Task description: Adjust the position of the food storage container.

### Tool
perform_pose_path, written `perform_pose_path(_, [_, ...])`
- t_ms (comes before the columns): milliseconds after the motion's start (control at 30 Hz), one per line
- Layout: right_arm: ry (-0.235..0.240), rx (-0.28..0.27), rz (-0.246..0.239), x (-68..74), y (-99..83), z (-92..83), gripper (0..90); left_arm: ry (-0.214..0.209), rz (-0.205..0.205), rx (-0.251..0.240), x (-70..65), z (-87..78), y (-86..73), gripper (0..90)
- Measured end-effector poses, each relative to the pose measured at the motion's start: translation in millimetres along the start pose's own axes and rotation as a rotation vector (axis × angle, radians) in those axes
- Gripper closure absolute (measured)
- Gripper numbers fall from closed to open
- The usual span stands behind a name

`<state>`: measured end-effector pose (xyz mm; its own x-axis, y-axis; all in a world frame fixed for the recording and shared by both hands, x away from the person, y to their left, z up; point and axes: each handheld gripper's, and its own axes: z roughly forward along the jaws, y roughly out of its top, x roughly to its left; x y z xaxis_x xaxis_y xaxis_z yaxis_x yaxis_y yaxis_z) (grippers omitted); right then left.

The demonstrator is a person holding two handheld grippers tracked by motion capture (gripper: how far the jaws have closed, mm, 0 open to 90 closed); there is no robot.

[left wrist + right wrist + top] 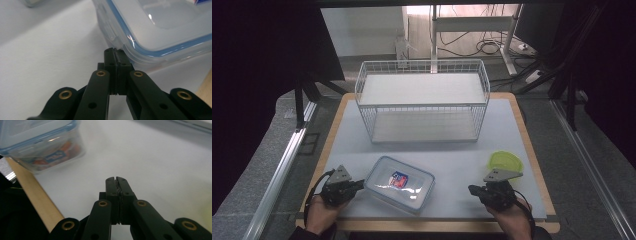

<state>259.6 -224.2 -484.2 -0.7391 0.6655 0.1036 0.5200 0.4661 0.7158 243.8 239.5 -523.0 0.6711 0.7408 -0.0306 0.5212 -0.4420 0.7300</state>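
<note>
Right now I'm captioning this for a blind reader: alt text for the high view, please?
A lidded clear container lies on a white table between the left gripper and right gripper. Behind stands a white wire rack; a green bowl sits right.

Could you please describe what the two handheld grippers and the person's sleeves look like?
The left black two-fingered gripper and the right black two-fingered gripper each carry a grey three-cornered plate on top and trail a thin black cable. Brass-coloured rivets stud their linkages in the gripper views. Dark sleeve cuffs show at the bottom edge.

Table (512, 125): wire basket (422, 102), lidded box (399, 184), probably bowl (505, 162).
</note>
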Motion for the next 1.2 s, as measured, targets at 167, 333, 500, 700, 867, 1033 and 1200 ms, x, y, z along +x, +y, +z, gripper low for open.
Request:
perform_pose_path(167, [0.041,0.020,-0.013,10.9,0.4,6.6,88.9,-0.032,0.021,0.009,-10.3,5.1,6.0,89.8])
perform_pose_path(333, [0.073,0.037,-0.006,17.4,0.8,14.3,88.9,-0.064,0.017,0.010,-17.4,10.1,10.6,89.9])
perform_pose_path(500, [0.089,0.051,-0.014,22.8,1.8,21.9,88.4,-0.093,0.019,0.010,-24.7,16.2,15.9,89.9])
perform_pose_path(700, [0.088,0.042,-0.008,23.2,5.3,26.3,88.5,-0.128,0.022,0.015,-36.7,25.3,24.4,89.9])
perform_pose_path(867, [0.019,0.056,-0.020,16.8,7.4,27.1,89.4,-0.136,0.023,0.025,-43.5,29.2,28.8,90.0])
perform_pose_path(1033, [-0.005,0.058,-0.019,9.3,10.8,29.9,89.8,-0.149,0.024,0.028,-48.0,32.0,31.4,90.0])
perform_pose_path(1200, [-0.014,0.059,-0.032,0.3,15.0,33.0,89.9,-0.157,0.025,0.028,-50.3,33.7,32.8,90.0])
